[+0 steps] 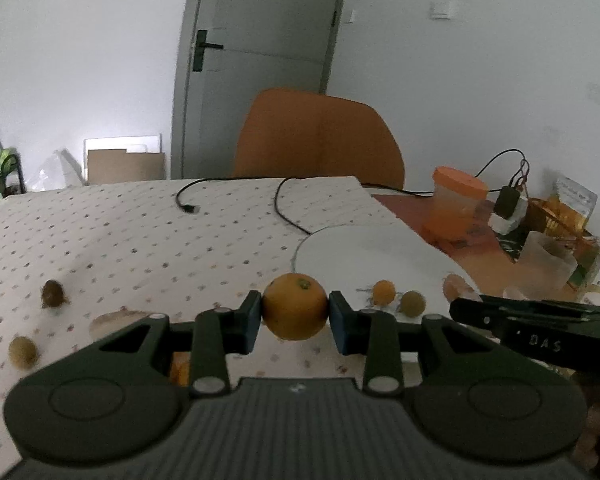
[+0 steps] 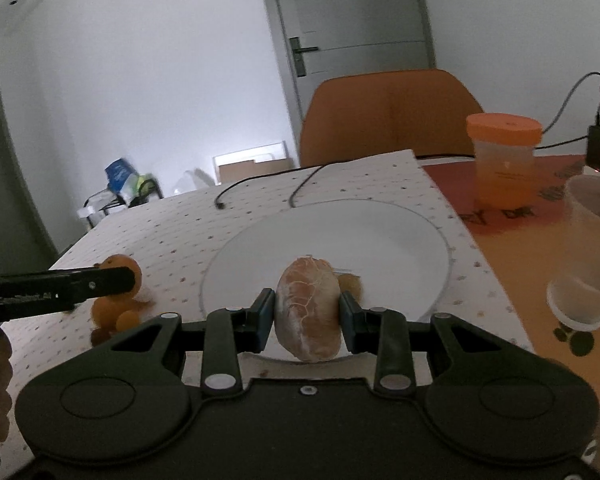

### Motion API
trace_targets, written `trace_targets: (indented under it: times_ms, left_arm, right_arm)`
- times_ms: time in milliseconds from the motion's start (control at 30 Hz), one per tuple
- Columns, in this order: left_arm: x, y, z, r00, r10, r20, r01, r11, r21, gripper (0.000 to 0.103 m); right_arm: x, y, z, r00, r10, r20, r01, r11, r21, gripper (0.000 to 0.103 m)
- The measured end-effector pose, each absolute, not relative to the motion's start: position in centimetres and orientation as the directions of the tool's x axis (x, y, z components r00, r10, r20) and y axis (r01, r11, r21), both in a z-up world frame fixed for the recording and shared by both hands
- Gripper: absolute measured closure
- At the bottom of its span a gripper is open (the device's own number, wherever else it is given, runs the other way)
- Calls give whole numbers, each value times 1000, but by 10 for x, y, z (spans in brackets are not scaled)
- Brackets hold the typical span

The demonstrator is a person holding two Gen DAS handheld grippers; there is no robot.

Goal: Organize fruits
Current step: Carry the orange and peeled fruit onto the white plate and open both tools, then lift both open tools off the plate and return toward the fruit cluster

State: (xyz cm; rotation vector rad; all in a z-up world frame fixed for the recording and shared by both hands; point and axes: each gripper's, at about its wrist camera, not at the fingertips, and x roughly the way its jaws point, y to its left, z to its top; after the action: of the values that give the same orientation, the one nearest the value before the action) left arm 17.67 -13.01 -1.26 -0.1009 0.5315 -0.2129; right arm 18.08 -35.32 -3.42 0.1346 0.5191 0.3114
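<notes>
My left gripper [image 1: 295,312] is shut on an orange [image 1: 295,306], held above the dotted tablecloth just left of the white plate [image 1: 376,248]. My right gripper [image 2: 307,310] is shut on a peeled citrus piece [image 2: 309,312], held over the near rim of the plate [image 2: 340,232]. A small orange fruit [image 1: 383,291] and a green one [image 1: 412,303] lie at the plate's near edge. Two small brownish-green fruits [image 1: 52,293] [image 1: 22,352] lie on the cloth at the left. The left gripper also shows from the side in the right wrist view [image 2: 112,280].
An orange-lidded jar [image 2: 502,160] stands right of the cloth, with plastic cups [image 2: 596,216], a charger and cables near it. A black cable [image 1: 188,200] lies on the far cloth. An orange chair [image 1: 320,136] stands behind the table.
</notes>
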Motion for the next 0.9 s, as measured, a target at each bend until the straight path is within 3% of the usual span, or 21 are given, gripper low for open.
trace_targets:
  times_ms: [300,633,900]
  left_arm:
    - [195,-154,-19,820,-233,-522,194,972,-130,68]
    - [204,-177,-21,810,-244,-533,220,969,-110,68]
    - [204,-185,-11,812,-271,-517,244,962,-122,64]
  right_arm:
    - [188,-366,-34,854,272,-445,-200,959,201,70]
    - [181,-377,-35,873,287,-395,-197,947,253,52]
    - [172,-390,-37,876,275,-396,-168,944,284,52]
